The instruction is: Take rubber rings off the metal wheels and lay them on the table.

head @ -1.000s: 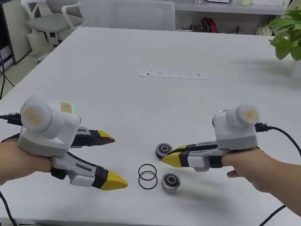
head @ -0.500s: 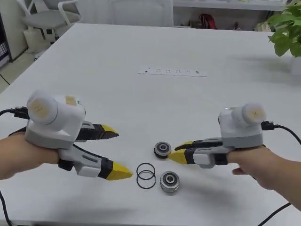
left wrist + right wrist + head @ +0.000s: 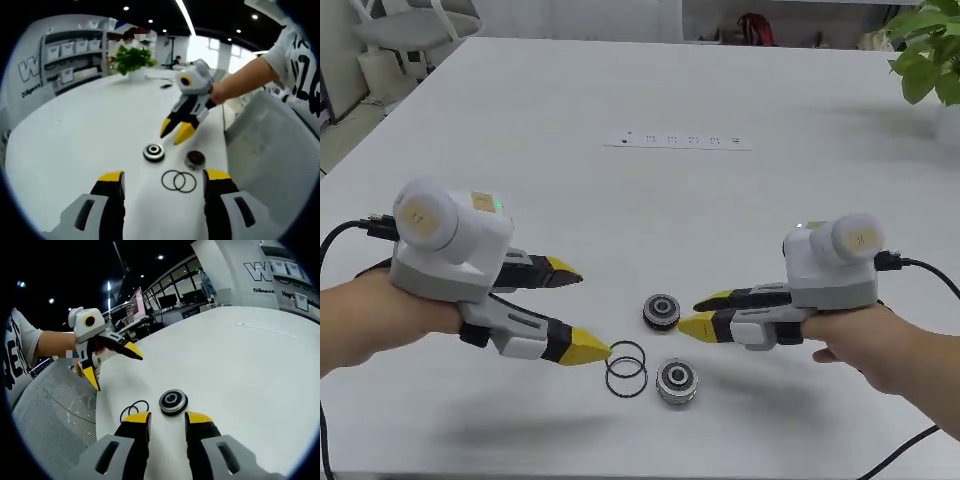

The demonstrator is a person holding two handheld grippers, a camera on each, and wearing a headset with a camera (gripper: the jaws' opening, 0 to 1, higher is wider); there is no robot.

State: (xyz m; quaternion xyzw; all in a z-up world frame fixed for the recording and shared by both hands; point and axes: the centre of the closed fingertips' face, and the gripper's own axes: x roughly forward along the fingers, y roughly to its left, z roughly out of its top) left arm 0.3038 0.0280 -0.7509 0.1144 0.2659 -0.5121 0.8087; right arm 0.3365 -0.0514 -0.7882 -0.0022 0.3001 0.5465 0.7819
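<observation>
A broad white tabletop (image 3: 620,85) carries a white power strip (image 3: 678,140) near its middle. A leafy plant (image 3: 930,50) stands at the far right, an office chair (image 3: 408,30) beyond the far left. Shelves (image 3: 75,57) line a wall under ceiling lights (image 3: 186,17).

Bright, even overhead light, soft shadows on the table (image 3: 620,90); fisheye-warped claw views

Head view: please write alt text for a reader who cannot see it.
Two hand-held claws, the left claw wide open and the right claw slightly open, point at a far metal wheel, a near metal wheel and two overlapping rubber rings on a white table. A power strip lies farther back.
</observation>
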